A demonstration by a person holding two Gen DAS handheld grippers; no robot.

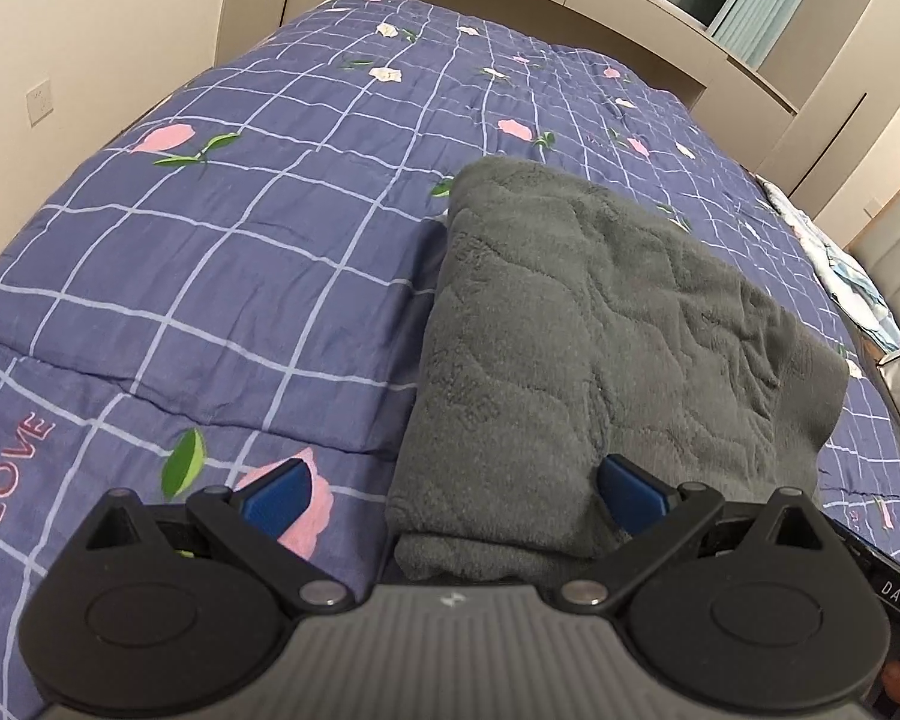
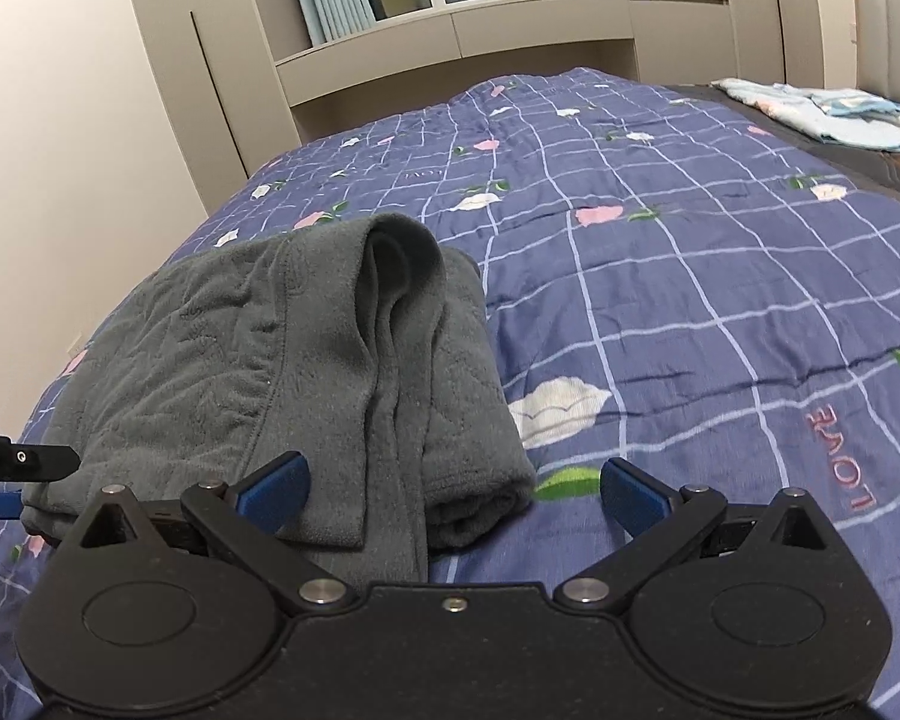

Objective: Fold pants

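On bedspread [image 1: 210, 252], folded pants [image 1: 600, 330], jaws spread.

Left tool [image 1: 453, 495]: black linkages, blue pads, ribbed grey body; right tool [image 2: 453, 495] matching, body black

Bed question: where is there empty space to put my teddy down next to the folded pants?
Free: the wide quilt left of the grey folded pants, and the checked stretch to their right, up to the light blue bedding by the headboard. Crowded: the near edge, where both open grippers flank the pants.
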